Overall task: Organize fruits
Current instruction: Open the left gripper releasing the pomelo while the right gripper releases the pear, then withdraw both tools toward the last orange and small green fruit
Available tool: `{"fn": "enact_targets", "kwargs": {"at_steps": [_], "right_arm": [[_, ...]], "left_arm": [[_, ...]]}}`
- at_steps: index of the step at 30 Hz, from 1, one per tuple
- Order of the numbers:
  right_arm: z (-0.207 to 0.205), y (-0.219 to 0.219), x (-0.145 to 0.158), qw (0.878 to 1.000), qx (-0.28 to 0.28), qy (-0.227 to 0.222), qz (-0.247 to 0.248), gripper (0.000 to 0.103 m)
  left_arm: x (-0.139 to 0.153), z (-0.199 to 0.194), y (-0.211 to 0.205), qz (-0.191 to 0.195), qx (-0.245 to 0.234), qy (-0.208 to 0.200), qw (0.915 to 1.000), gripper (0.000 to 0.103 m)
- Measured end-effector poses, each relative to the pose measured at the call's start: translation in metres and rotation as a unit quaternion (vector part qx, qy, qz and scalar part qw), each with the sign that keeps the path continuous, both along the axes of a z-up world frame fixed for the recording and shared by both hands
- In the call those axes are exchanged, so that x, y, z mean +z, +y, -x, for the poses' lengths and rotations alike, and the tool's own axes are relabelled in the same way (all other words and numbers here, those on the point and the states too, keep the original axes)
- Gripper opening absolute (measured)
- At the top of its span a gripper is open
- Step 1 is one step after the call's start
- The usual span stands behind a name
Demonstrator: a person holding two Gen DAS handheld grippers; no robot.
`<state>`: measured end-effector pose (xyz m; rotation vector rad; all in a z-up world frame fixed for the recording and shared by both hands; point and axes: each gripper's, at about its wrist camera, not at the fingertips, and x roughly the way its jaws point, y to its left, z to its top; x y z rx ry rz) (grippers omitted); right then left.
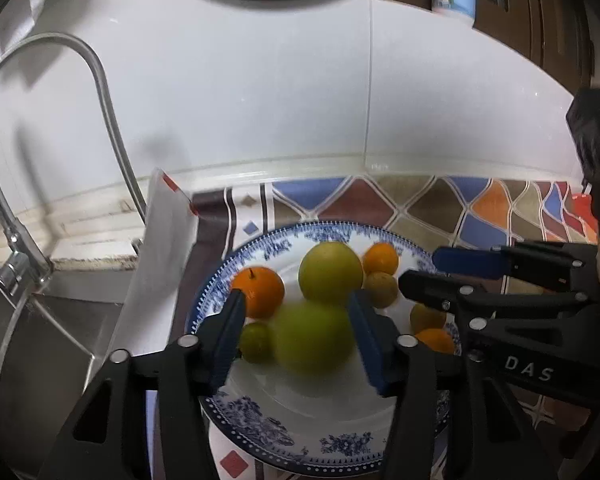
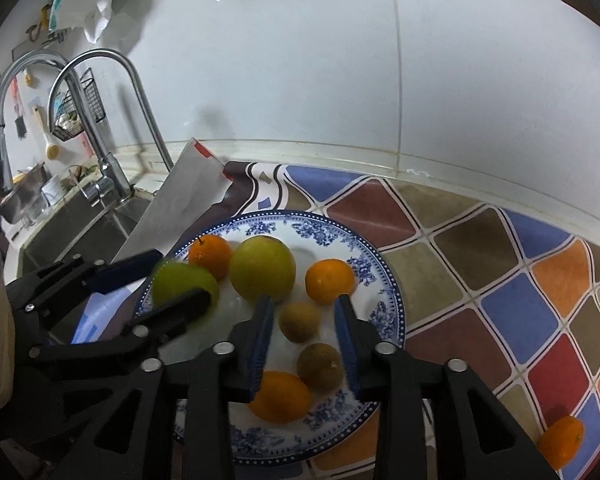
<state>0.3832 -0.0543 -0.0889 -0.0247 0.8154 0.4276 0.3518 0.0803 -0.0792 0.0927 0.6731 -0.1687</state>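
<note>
Fruit fills the blue-and-white plate, which I take as the landmark for everything here. Near the plate's middle sits a large green fruit, with a stemmed orange touching its sink side and a second orange on its other side. Toward your edge of the plate lie two small brownish-green fruits, one behind the other, and a third orange nearest the rim.

Your left gripper is over the plate's sink side with a blurred green fruit between its blue fingers. The fingers are spread; whether the pads touch the fruit's sides or stand just off it you cannot tell through the blur. A small green fruit lies on the plate just beside that one, below the stemmed orange.

Your right gripper hangs over the near half of the plate. Its fingers stand apart, bracketing the two small brownish-green fruits without pressing on either.

Off the plate, one more orange lies alone on the desk, well away on the right. The desk carries a patterned cloth of coloured diamonds under the plate. Beyond the plate's left rim a white board leans over the sink, where a curved tap rises against the white tiled wall.
</note>
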Motion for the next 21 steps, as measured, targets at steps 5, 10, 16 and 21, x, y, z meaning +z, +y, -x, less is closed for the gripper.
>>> {"fn": "enact_targets", "kwargs": {"at_steps": [5,10,16,21], "right_arm": [[0.006,-0.005,0.005,1.0,-0.011,-0.007,-0.004,0.038],[0.021,-0.012,0.018,0.999,-0.02,-0.025,-0.004,0.038],[0.04,-0.019,0.036,0.999,-0.026,-0.046,-0.004,0.041],[0.056,-0.023,0.048,0.998,-0.029,-0.06,-0.006,0.041]], "left_arm": [[0.012,0.01,0.004,-0.011,0.019,-0.022,0.9995,0.057],[0.024,0.024,0.007,-0.004,0.028,-0.033,0.999,0.062],[0.039,0.042,0.004,-0.003,0.032,-0.052,0.9981,0.067],[0.048,0.056,0.002,-0.002,0.035,-0.061,0.9975,0.068]]}}
